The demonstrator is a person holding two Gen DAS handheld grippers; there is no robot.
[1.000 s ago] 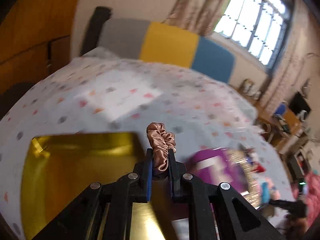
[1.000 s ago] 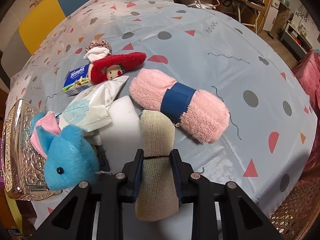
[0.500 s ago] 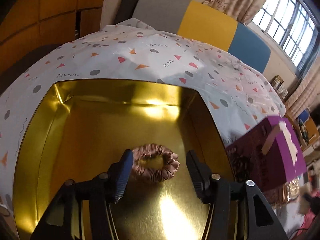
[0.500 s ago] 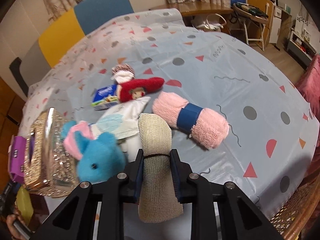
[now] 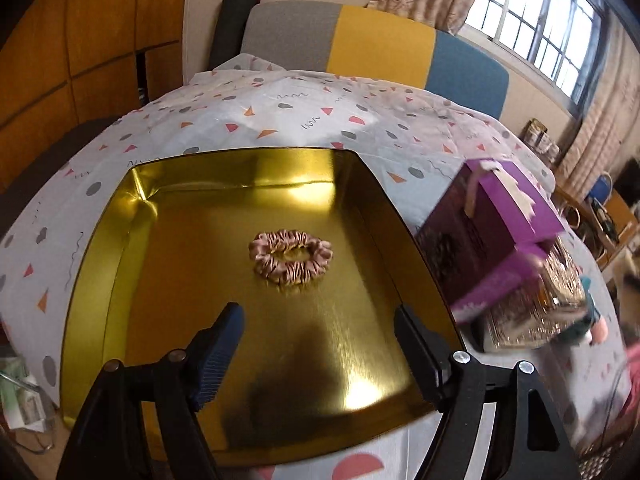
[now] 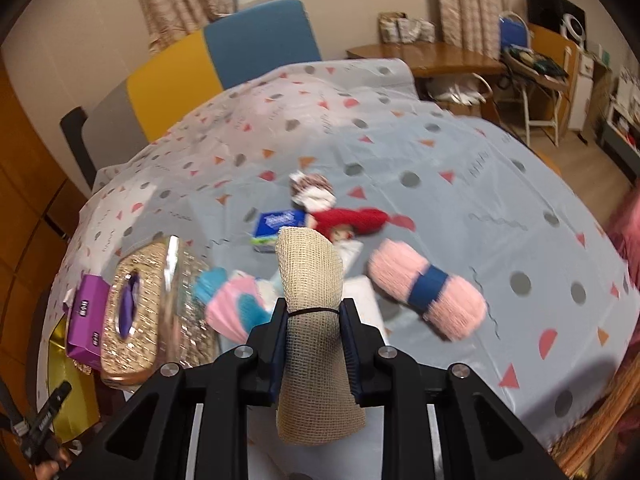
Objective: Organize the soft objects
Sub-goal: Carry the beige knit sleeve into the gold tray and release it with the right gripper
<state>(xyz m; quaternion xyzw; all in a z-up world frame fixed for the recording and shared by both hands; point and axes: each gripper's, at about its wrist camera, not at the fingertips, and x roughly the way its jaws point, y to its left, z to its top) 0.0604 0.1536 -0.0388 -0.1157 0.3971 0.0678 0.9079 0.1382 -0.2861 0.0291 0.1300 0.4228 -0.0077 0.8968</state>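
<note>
A pink satin scrunchie (image 5: 291,256) lies flat in the middle of the gold tin tray (image 5: 132,208). My left gripper (image 5: 320,320) is open and empty, above the tray's near half, short of the scrunchie. My right gripper (image 6: 314,312) is shut on a beige rolled gauze cloth (image 6: 310,280) and holds it above the table. Below it lie a blue plush bunny (image 6: 236,304), a pink towel roll with a blue band (image 6: 428,294), a red doll (image 6: 352,222), a blue tissue pack (image 6: 276,224) and a brown-white scrunchie (image 6: 314,190).
A purple box (image 5: 492,232) rests on a gold ornate tissue box (image 5: 540,312) just right of the tray; both also show in the right wrist view (image 6: 86,316) (image 6: 144,308). A chair (image 5: 360,48) stands behind the table. The table edge runs near right (image 6: 592,412).
My left gripper opened and let the scrunchie fall into the tray, then drew back and up. My right gripper lifted the gauze roll higher above the table.
</note>
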